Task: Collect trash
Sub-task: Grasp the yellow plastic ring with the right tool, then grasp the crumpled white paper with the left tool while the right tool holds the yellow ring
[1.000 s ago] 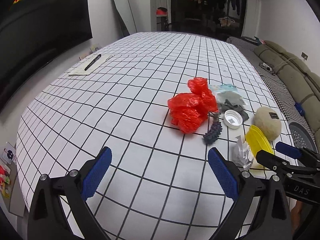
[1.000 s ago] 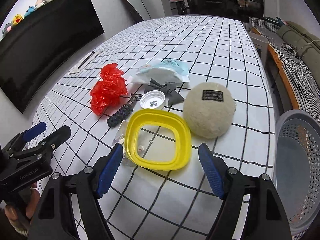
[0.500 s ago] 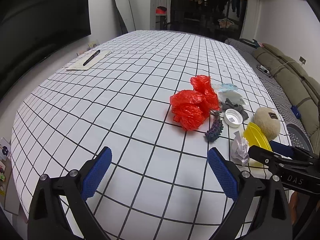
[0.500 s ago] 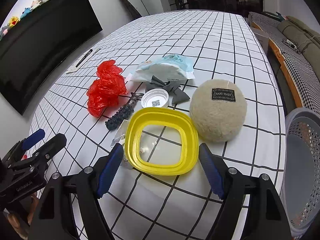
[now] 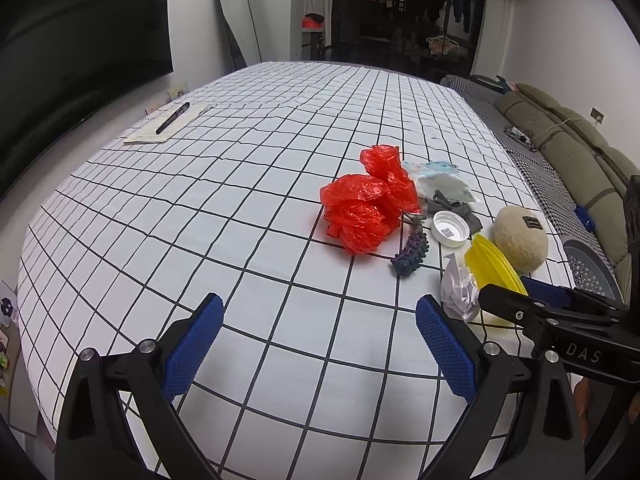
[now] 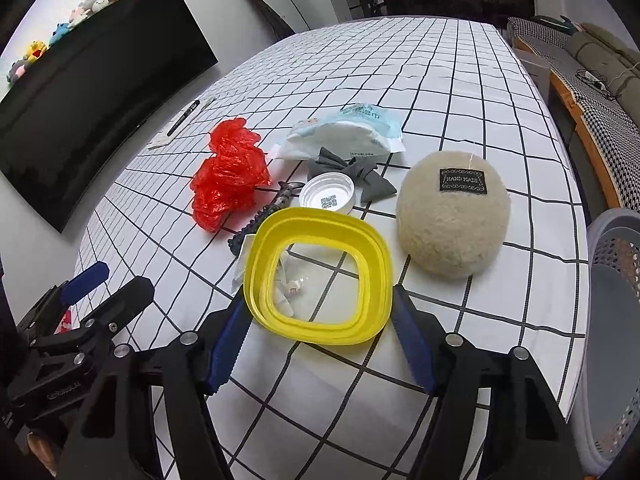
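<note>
A crumpled red plastic bag (image 5: 366,200) (image 6: 228,174) lies on the checked table. Beside it lie a dark spiky clip (image 5: 412,250), a white cap (image 6: 328,196), a grey bow (image 6: 354,168), a tissue packet (image 6: 346,132), a crumpled paper ball (image 5: 460,288) and a beige wool ball (image 6: 454,216). A yellow square ring lid (image 6: 320,268) sits between my right gripper's (image 6: 320,348) open fingers, its near corners by the pads. My left gripper (image 5: 316,344) is open and empty above bare table, left of the pile.
A grey perforated basket (image 6: 612,320) stands off the table's right edge. A pen on a paper (image 5: 172,118) lies at the far left. A sofa (image 5: 580,152) runs along the right and a dark screen (image 5: 80,40) hangs at the left.
My right gripper has moved forward and its fingers now flank the yellow lid. My left gripper's view has shifted slightly; it stays open over bare table.
</note>
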Available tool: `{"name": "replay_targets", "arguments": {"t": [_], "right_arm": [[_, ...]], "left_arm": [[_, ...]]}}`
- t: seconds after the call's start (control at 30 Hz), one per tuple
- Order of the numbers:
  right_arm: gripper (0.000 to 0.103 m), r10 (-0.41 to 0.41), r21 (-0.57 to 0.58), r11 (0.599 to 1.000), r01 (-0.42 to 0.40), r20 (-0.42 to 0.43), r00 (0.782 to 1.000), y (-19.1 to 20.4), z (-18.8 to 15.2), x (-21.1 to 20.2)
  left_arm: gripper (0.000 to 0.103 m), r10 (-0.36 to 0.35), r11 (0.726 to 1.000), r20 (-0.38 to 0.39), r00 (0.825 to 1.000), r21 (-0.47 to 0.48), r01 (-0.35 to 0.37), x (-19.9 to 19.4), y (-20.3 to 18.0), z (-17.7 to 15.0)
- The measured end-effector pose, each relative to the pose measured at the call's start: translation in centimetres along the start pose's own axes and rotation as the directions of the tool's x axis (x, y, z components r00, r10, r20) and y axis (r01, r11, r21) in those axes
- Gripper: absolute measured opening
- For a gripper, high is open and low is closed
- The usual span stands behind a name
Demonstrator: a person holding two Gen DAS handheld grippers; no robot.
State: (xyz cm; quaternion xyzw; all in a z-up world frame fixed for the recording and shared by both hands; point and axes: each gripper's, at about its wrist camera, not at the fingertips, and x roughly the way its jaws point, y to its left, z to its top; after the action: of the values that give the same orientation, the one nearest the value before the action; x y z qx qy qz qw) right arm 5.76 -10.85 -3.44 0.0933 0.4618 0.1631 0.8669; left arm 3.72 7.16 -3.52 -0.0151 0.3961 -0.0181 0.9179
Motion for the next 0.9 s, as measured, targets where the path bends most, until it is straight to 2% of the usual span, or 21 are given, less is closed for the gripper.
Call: {"name": "replay_targets", "arguments": {"t": [0.27,0.63,0.9], "right_arm": [[0.066,0.003,0.000,1.000,-0.003,0.045,0.999,-0.1,-1.2,-2.4],[0.066,-0.037,0.052,0.998,0.032,0.101,0.994,-3.3,-4.0,-6.1],[0.066,-0.058,0.082,0.995,0.048,0.115,0.992,-5.5,-5.3,-7.1]], "left_arm": [[0.095,-0.039,0.999,-0.014,0.999,0.002,0.039,0.1,-0.9,0.1],[0.095,-0.121,0.992,-0.064,0.991,0.033,0.123,1.2,-4.7,-0.2],[0.095,-0.104,0.993,-0.099,0.990,0.040,0.109,2.9,-7.0,0.0]]}}
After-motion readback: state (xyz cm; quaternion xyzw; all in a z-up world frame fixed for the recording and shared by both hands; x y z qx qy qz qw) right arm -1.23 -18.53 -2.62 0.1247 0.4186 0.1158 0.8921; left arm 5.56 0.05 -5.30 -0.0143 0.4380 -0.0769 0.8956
